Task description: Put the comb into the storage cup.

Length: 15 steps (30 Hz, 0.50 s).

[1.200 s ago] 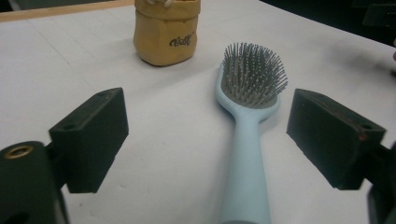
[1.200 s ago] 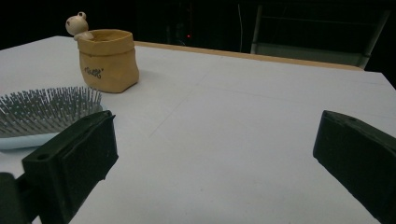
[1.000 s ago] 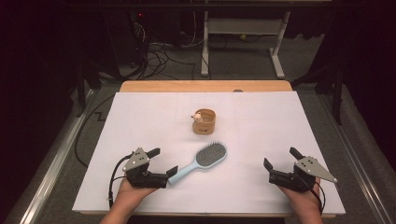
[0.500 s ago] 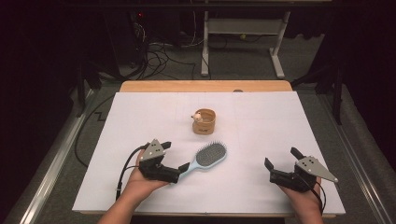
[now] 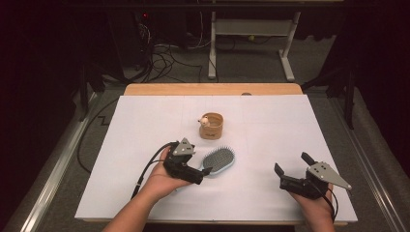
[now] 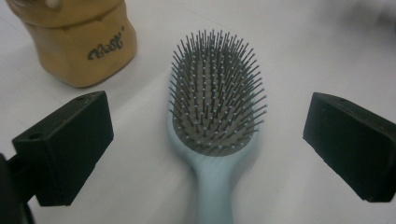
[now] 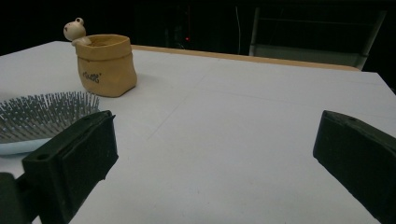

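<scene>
Honestly, the risky bit is where the left gripper point(image 5: 205, 170) ends up closing. Its jaws are spread wide with nothing in them yet, and in the left gripper view the light blue hairbrush point(image 6: 215, 116) lies bristles-up right down the middle of the frame, handle running off the bottom edge between the jaws. In the high view it sits just left of centre, on the white counter point(image 5: 270, 125), with that gripper over its handle end. If the jaws close up at the head instead of the handle, they'd be pinching bristles and a rounded paddle (not much to bite on), and I'd guess the brush squirts out or tips. Closing off-centre on the handle could swing the head around, and the little tan pot point(image 6: 77, 39) with the figurine on its rim is near, at the upper left of that view, so a swing or forward shove might knock it. The right gripper point(image 5: 293, 167) sits at the lower right of the high view, jaws also wide apart and empty, well apart from everything.
</scene>
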Each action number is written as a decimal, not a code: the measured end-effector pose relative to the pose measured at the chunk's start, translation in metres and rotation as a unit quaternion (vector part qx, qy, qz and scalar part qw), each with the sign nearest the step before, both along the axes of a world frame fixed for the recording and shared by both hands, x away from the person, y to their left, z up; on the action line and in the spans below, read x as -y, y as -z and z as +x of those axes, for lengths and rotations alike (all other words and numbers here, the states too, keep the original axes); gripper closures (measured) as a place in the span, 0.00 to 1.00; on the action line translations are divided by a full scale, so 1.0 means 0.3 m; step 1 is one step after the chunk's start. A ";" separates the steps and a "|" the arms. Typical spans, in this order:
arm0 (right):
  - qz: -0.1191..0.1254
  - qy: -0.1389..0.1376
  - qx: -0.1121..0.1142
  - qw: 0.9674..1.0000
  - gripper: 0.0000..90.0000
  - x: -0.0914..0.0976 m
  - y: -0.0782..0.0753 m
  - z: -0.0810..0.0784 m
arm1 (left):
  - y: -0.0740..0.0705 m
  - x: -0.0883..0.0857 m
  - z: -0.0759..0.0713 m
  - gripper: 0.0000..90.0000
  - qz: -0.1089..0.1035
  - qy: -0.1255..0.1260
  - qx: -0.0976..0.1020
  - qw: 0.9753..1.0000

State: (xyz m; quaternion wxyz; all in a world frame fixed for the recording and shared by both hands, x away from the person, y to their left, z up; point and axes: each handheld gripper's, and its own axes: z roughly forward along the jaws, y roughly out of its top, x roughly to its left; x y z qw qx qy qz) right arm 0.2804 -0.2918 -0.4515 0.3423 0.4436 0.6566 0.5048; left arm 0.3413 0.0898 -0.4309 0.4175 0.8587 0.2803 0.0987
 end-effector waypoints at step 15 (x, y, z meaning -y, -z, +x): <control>0.004 0.000 0.000 1.000 0.01 0.005 -0.001 0.001 | 0.042 0.115 0.073 0.06 0.074 0.015 -0.050 0.996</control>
